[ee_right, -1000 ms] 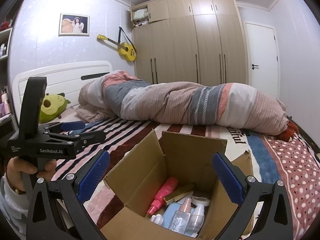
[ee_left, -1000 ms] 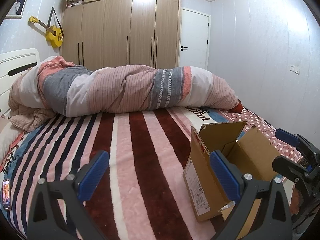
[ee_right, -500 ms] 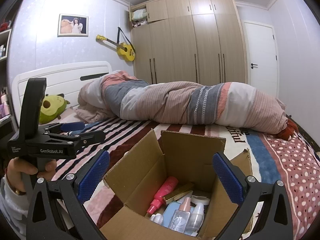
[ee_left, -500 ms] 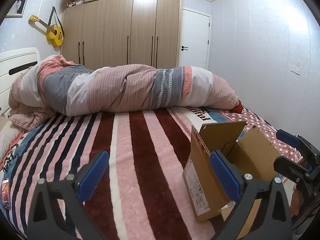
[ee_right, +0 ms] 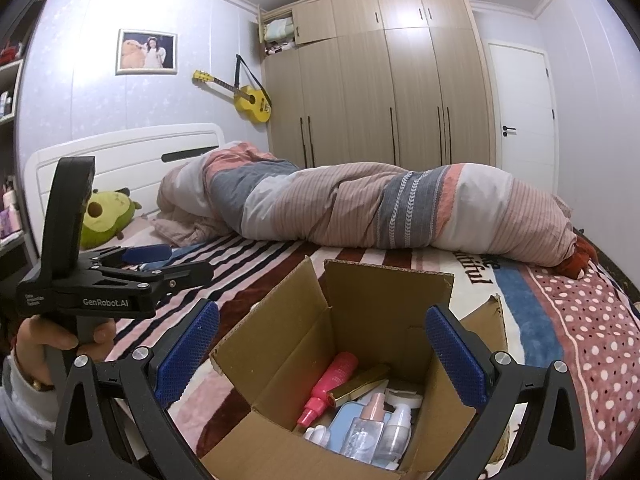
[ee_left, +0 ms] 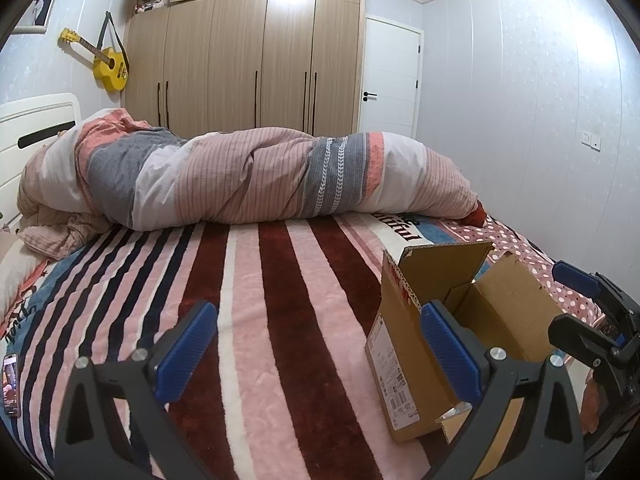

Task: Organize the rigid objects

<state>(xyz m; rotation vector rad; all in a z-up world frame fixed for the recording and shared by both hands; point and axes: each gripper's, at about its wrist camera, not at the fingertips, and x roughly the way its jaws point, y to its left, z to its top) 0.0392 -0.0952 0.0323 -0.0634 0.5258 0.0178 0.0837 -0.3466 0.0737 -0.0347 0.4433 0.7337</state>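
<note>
The right claw (ee_right: 322,354) hangs wide open and empty above the box (ee_right: 280,360), barely shifted from a second ago; the bottles (ee_right: 376,424) lie inside. The left claw (ee_left: 316,350), equally open and empty, hovers over bare bed (ee_left: 248,280) left of it. Nothing is grasped, so sorting seems unstarted.

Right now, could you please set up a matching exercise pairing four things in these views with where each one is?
Things:
1. pink bottle
2. yellow guitar
3. phone
4. green plush toy

Places:
A. by the headboard
B. on the striped blanket's edge
C. inside the cardboard box
D. hanging on the wall

Pairs: 1-C, 2-D, 3-B, 4-A
</note>
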